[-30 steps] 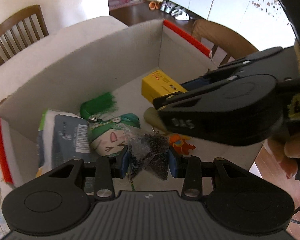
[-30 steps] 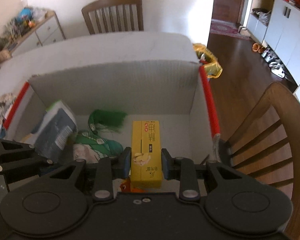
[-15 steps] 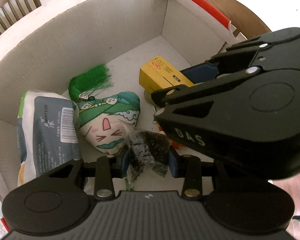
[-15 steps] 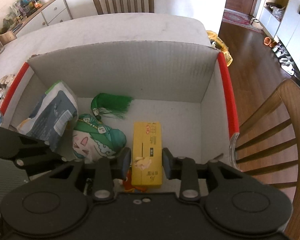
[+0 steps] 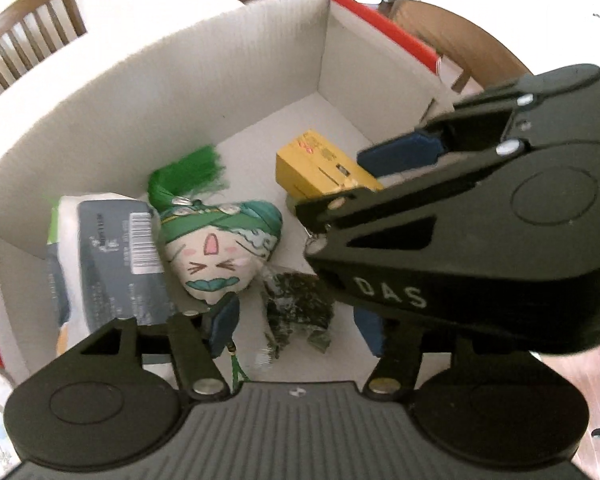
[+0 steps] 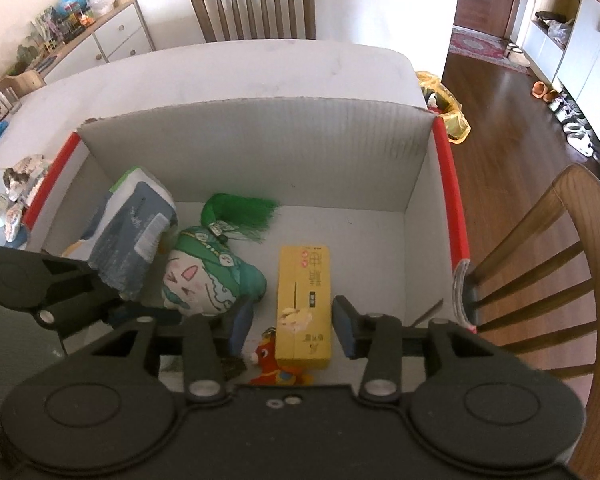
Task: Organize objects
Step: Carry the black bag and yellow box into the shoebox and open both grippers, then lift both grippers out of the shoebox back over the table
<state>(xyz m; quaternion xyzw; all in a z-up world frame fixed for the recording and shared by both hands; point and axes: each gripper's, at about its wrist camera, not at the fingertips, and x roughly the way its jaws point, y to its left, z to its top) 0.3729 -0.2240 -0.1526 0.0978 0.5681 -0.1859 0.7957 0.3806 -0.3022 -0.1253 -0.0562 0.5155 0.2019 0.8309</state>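
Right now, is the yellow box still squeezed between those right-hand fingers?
No. The right gripper stands open, with gaps on both sides of the yellow box.

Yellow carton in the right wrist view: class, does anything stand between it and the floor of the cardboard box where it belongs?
Nothing visible does. The yellow carton already lies flat on the floor of the cardboard box, between the right tongs, whose pads have just opened and stand clear of its sides.

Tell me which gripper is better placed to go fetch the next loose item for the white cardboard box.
Left, probably. The crumpled wrappers lie on the table outside the white cardboard box's left wall, on the left gripper's side. Both grippers have just been opening: its dark packet lies free, as does the right gripper's yellow carton.
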